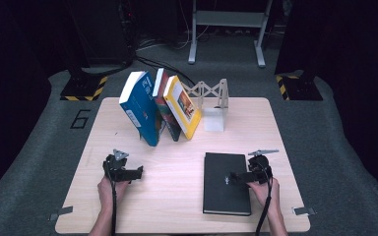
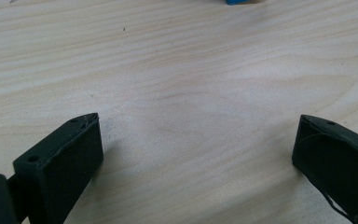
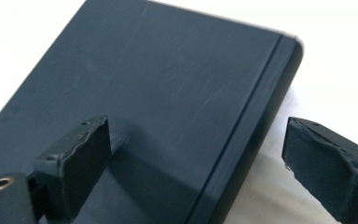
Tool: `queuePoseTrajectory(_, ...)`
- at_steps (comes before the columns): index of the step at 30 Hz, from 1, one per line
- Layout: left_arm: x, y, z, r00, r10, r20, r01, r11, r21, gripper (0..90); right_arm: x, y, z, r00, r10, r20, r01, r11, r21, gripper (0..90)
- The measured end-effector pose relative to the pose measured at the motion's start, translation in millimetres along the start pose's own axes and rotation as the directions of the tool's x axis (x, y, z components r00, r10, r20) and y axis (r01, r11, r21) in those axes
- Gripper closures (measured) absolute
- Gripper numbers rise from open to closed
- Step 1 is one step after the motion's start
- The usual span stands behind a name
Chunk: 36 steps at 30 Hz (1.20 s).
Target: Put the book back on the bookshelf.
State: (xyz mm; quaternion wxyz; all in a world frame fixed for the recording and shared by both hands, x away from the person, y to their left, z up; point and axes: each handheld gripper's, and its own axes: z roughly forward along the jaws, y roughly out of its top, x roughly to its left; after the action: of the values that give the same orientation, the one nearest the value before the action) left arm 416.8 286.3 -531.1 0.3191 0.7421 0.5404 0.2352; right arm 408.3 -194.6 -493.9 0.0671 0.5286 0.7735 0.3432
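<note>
Nearest the high camera, the person's two forearms are cut off by the bottom edge, each ending in a hand on a gripper. The right gripper (image 1: 232, 178) sits at about 4 o'clock on the wooden surface (image 1: 177, 196), its fingers (image 3: 81, 149) spread wide: one rests over the cover of the black hardcover book (image 1: 225, 184), the other stands off past the book's spine edge, above the bare surface. They straddle that edge without closing on it.

The book lies flat, closed, matte black with faint scuffs and a groove running beside the spine; no title can be made out. In the right gripper view its near end is cut off by the frame.

The left gripper (image 1: 137, 173) is at about 8 o'clock, its fingers (image 2: 70, 158) wide apart over plain wood, holding nothing.

Farther off, near 12 o'clock, three books lean to the left: a blue book (image 1: 140, 108), a dark red book (image 1: 163, 105) mostly hidden between its neighbours, and a yellow book (image 1: 183, 105). Their cover lettering is too small to read. Just right of them stands a white expanding book rack (image 1: 212, 101), partly hidden by the yellow book.
</note>
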Motion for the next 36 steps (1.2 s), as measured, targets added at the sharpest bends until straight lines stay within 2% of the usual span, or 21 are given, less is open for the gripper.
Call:
queuePoseTrajectory(4,0.0,0.2,-0.6,1.0,-0.001,0.005,0.001,1.0,0.009,1.6,1.7,-7.9,-2.1,0.9991,-0.004,-0.043,0.004,1.0,0.001,8.6)
queuePoseTrajectory(6,-0.1,-0.2,0.2,1.0,0.001,-0.003,-0.001,1.0,-0.003,1.6,2.4,-10.4,-2.4,0.9989,0.002,-0.048,-0.003,1.0,-0.01,8.6)
queuePoseTrajectory(10,0.1,0.2,-0.7,1.0,0.001,0.002,-0.001,0.9999,0.01,1.7,2.5,-14.4,-3.9,0.9979,0.012,-0.063,-0.012,1.0,-0.003,8.7)
queuePoseTrajectory(18,0.0,-0.1,0.1,1.0,0.001,-0.001,-0.001,1.0,-0.002,1.7,8.3,-26.3,-8.5,0.9959,0.046,-0.077,-0.046,0.999,0.001,7.5)
queuePoseTrajectory(25,-0.2,0.0,0.0,1.0,0.001,-0.003,-0.001,1.0,0.0,1.7,17.3,-33.4,-9.3,0.9963,0.065,-0.056,-0.066,0.998,-0.009,6.0)
queuePoseTrajectory(28,-0.4,0.0,0.1,1.0,0.0,-0.005,0.0,1.0,-0.001,1.7,28.9,-32.4,-3.6,0.9953,0.045,-0.085,-0.045,0.999,-0.002,6.1)
queuePoseTrajectory(29,-0.4,-0.1,0.1,1.0,0.0,-0.004,0.0,1.0,-0.001,1.7,31.3,-31.4,-0.2,0.9948,0.016,-0.101,-0.017,1.0,-0.008,6.4)
queuePoseTrajectory(33,-0.4,-0.1,0.0,1.0,-0.001,-0.005,0.001,1.0,-0.001,1.7,49.7,-23.1,17.9,0.9839,-0.022,-0.177,0.022,1.0,-0.002,6.9)
queuePoseTrajectory(36,-0.3,-0.1,0.0,1.0,0.0,-0.004,0.0,1.0,-0.001,1.7,56.8,-18.1,23.4,0.9825,-0.03,-0.184,0.033,0.999,0.011,6.0)
